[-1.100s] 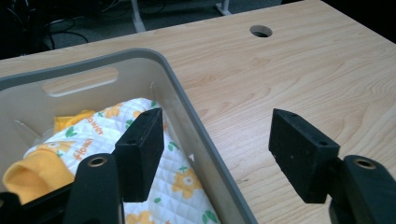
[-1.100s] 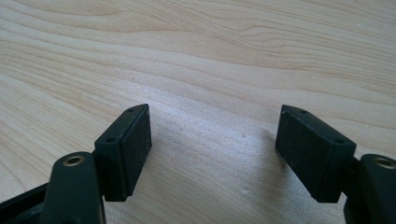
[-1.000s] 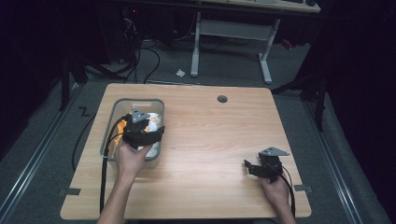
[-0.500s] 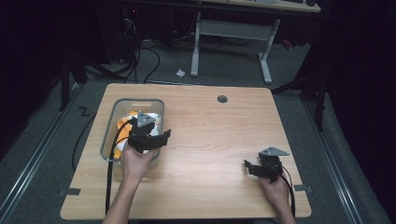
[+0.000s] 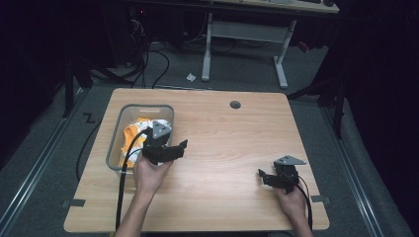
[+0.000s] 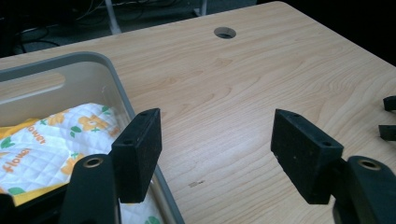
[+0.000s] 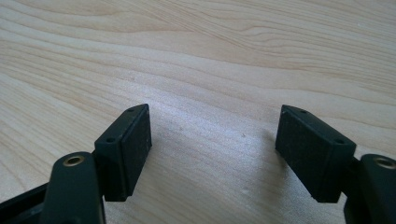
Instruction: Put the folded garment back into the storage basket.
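Flowered cloth [image 6: 44, 140] in bin [image 6: 122, 100], beside empty left tool [image 6: 217, 154]

Wooden table [image 5: 237, 148], grommet hole [image 5: 235, 104]

The word "flower" can be read in orange letters on the white quilted cloth [image 6: 51, 149] with orange flower prints, which lies inside the grey bin [image 6: 119, 88]. A second orange word above it is too blurred to read.
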